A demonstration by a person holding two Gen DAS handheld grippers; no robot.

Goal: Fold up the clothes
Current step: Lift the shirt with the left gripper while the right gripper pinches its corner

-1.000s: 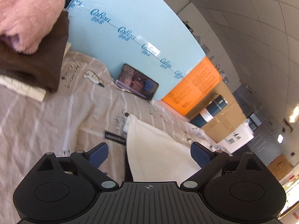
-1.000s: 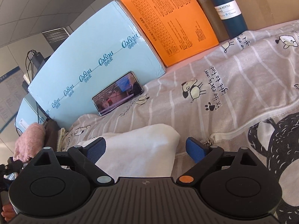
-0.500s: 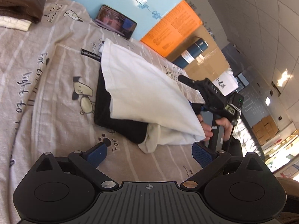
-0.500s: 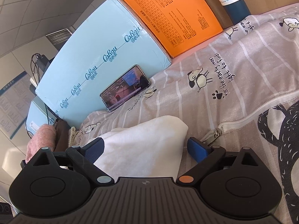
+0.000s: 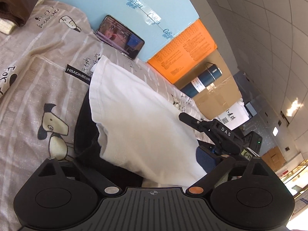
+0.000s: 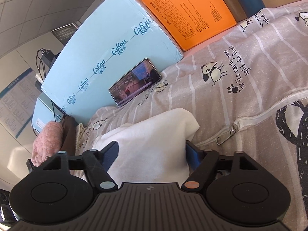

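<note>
A white garment (image 5: 138, 119) lies folded over a black part (image 5: 86, 134) on the dog-print bed cover (image 5: 38, 88). My left gripper (image 5: 146, 165) is open, its fingers on either side of the garment's near end; the left finger is mostly hidden. The right gripper's body (image 5: 217, 134) shows at the garment's right side. In the right wrist view the white garment (image 6: 154, 134) lies between the open fingers of my right gripper (image 6: 152, 154), bunched between the blue pads (image 6: 110, 152).
A phone (image 5: 120, 36) leans on a light blue box (image 6: 107, 57). An orange box (image 6: 184, 11), a cardboard box and a blue bottle (image 5: 202, 79) stand behind. A stack of pink (image 6: 47, 142) and brown folded clothes sits at the left.
My left gripper has moved forward onto the garment's near end, which now lies between its fingers. My right gripper stays around the white garment, slightly narrower.
</note>
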